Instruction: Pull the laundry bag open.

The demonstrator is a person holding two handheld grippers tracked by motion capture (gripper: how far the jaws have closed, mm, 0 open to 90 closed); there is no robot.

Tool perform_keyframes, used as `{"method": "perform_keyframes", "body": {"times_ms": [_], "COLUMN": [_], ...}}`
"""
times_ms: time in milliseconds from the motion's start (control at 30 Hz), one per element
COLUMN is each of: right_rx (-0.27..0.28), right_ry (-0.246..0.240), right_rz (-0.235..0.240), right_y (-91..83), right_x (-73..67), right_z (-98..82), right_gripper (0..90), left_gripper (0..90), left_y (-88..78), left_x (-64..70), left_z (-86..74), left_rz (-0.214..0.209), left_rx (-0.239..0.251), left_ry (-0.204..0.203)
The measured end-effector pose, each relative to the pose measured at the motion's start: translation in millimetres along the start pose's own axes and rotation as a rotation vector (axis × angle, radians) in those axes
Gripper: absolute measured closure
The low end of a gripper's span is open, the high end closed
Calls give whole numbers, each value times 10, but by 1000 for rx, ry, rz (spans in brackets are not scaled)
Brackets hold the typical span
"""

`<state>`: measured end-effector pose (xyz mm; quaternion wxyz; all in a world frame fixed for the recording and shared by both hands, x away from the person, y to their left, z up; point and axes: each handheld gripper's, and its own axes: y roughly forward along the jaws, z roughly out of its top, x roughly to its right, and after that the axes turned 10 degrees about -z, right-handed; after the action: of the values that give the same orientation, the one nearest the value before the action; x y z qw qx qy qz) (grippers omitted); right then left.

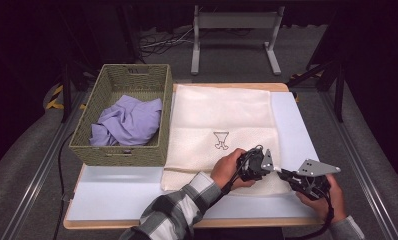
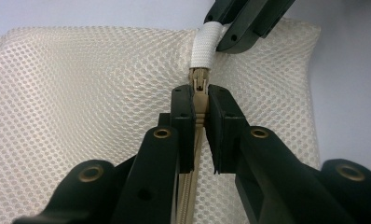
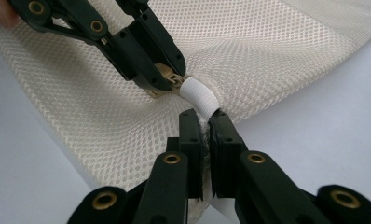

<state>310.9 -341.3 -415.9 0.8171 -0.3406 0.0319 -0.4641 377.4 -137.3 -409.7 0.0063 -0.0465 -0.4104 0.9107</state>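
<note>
Cream mesh laundry bag (image 1: 222, 117) lies flat on the desk (image 1: 114, 192). Left gripper (image 2: 200, 100) pinches the zipper pull (image 2: 199, 84), right gripper (image 3: 206, 122) clamps the white end tab (image 3: 200, 95), probably anchoring it so the zip can run.

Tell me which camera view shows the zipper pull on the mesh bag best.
The left gripper view: the zipper pull sits centred and close, pinched by the left gripper. The right gripper view shows it partly hidden behind those jaws; in the high view it is too small to tell.
</note>
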Motion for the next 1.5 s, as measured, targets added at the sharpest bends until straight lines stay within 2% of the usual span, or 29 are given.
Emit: {"method": "perform_keyframes", "body": {"times_ms": [433, 500, 533, 567, 633, 1000, 1133, 1500], "right_rx": [5, 4, 7, 10, 5, 16, 14, 11], "right_ry": [16, 15, 24, 34, 31, 54, 56, 68], "right_rz": [-1, -17, -15, -3, -12, -6, -8, -11], "right_y": [-11, -15, -20, -18, -16, -39, -39, -40], "right_x": [4, 5, 17, 28, 27, 67, 66, 84], "right_z": [-21, -23, -27, -34, -41, -56, -55, -70], "right_gripper": [862, 864, 864, 865, 864, 864, 864, 864], "left_gripper": [819, 819, 819, 819, 819, 819, 819, 818], "left_y": [21, 44, 48, 48, 45, -43, -61, -186], "left_x": [-19, -22, -33, -33, -31, -67, -62, -84], "left_z": [-45, -64, -83, -83, -101, -280, -318, -508], "left_rz": [-20, -4, -19, -19, -9, -32, -22, -27], "left_rx": [22, -14, -1, -1, -18, -11, -34, -42], "left_ry": [-38, -31, -41, -41, -36, -79, -78, -120]}}
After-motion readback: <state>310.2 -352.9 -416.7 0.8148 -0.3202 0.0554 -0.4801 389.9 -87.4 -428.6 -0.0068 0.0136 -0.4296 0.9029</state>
